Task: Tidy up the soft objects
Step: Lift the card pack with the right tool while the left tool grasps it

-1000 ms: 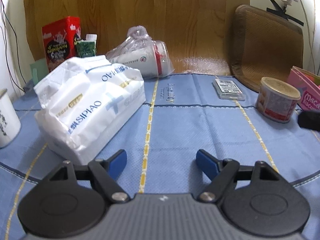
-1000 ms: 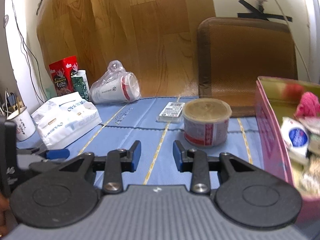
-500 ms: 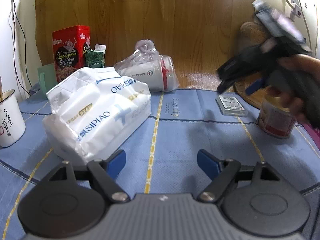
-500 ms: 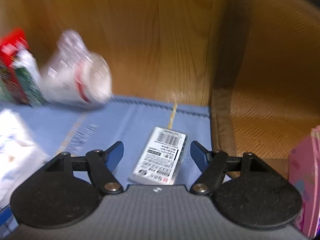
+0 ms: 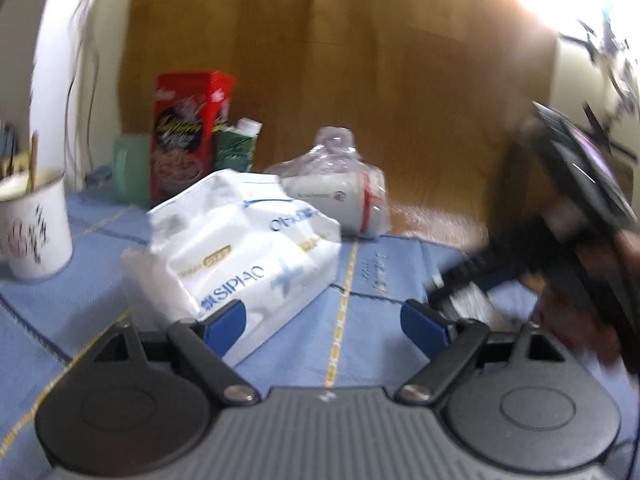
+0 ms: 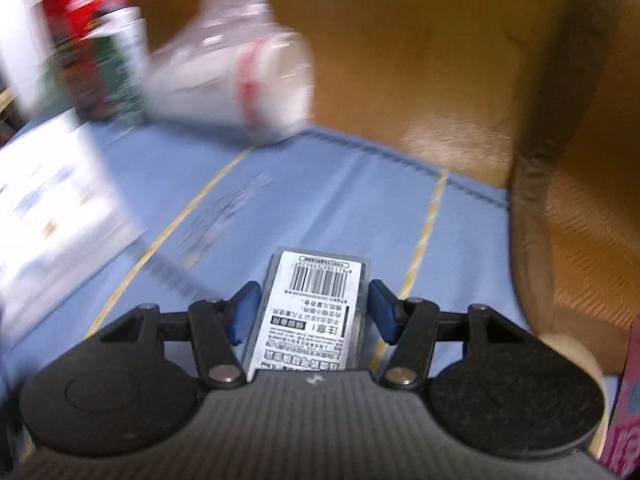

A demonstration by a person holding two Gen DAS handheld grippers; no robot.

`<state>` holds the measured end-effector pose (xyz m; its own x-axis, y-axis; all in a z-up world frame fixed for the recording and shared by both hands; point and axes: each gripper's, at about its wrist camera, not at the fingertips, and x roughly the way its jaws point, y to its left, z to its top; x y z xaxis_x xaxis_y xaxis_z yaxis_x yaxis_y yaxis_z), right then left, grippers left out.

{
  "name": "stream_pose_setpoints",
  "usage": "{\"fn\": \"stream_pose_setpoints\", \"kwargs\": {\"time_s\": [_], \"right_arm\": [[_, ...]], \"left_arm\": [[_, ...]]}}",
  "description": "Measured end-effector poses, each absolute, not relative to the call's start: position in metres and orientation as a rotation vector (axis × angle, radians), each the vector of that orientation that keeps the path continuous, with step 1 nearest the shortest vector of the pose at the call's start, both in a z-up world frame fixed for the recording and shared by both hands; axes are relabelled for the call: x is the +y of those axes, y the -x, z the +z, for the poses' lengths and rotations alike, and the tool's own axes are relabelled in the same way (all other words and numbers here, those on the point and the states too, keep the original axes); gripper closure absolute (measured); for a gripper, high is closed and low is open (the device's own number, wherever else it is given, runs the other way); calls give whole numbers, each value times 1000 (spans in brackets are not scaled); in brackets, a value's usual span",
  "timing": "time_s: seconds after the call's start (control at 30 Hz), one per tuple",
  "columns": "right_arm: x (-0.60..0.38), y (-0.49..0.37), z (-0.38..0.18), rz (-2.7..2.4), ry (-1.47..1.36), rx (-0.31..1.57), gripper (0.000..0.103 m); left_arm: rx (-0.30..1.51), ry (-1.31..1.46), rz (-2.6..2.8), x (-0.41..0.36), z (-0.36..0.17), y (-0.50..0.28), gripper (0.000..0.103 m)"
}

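A small flat pack with a barcode label (image 6: 316, 312) lies on the blue tablecloth (image 6: 320, 200) between the blue pads of my right gripper (image 6: 314, 312); the jaws stand open on either side of it, with small gaps. My left gripper (image 5: 324, 322) is open and empty, low over the cloth, its left pad in front of a white SIPIAO tissue pack (image 5: 240, 252). The right gripper shows blurred at the right of the left wrist view (image 5: 560, 248), over the flat pack.
A plastic-wrapped stack of paper cups (image 5: 340, 196) lies behind the tissue pack. A red box (image 5: 188, 132), a green carton (image 5: 236, 148) and a white mug (image 5: 34, 228) stand at the left. A brown woven cushion (image 6: 580, 180) leans against the wooden board. A pink box edge (image 6: 628, 400) is at right.
My right gripper has dropped down and forward so the barcode pack sits between its open pads. My left gripper has shifted slightly; the view has swung left.
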<state>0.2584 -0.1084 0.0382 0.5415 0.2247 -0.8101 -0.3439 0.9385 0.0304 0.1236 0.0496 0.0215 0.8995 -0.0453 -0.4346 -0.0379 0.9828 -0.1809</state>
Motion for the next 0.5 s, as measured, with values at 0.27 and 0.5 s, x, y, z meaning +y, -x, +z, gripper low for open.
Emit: {"fn": "stream_pose_setpoints", "kwargs": {"time_s": [0.27, 0.5], "right_arm": [[-154, -107, 38, 437, 123, 770, 41], [-172, -30, 25, 360, 93, 638, 18]], "left_arm": [[454, 137, -76, 40, 21, -120, 15], [544, 126, -242, 16, 23, -107, 15]]}}
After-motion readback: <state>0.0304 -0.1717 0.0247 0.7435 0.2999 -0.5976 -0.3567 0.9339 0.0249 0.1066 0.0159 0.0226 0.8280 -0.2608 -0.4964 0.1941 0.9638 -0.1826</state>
